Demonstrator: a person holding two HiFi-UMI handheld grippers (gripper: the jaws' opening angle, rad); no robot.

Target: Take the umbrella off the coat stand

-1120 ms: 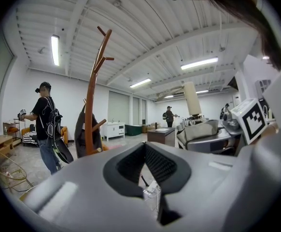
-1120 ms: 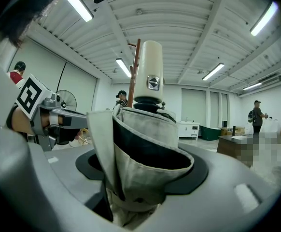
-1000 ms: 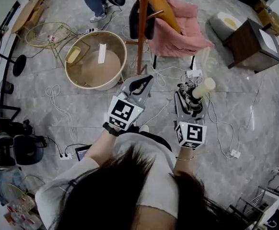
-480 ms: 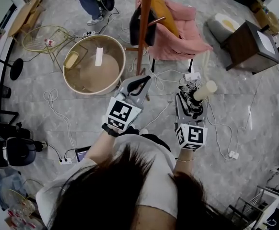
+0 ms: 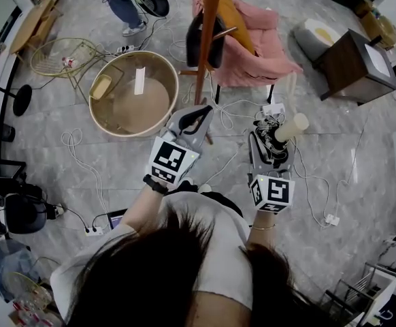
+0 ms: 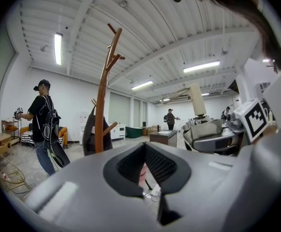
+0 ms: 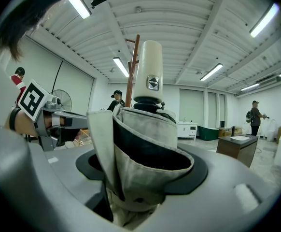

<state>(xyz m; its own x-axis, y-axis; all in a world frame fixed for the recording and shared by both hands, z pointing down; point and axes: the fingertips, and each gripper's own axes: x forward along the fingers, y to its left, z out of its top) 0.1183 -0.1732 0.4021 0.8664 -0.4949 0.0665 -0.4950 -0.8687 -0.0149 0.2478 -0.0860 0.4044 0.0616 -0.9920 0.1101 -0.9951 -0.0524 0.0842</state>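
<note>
Right gripper view: the right claw (image 7: 143, 173) is clamped on the folded umbrella (image 7: 147, 129), whose grey fabric fills the gap between the jaws while the cream handle stands up beyond them. The left claw (image 6: 143, 148) has its jaws together at the tips with nothing between them.

Over the last second little has changed. The grip is the same, and both hands have only drifted a short way across the floor beside the coat stand (image 5: 208, 39). The umbrella is well apart from the stand, so the task looks as good as done. A dark bag (image 5: 192, 36) still hangs on the stand.

Left of the stand, a round tan tub (image 5: 173, 94) on the floor holds a yellowish block (image 5: 103, 86) and a white strip (image 5: 140, 80). Beyond it, a yellow wire basket (image 5: 48, 45) holds something too small to identify.
</note>
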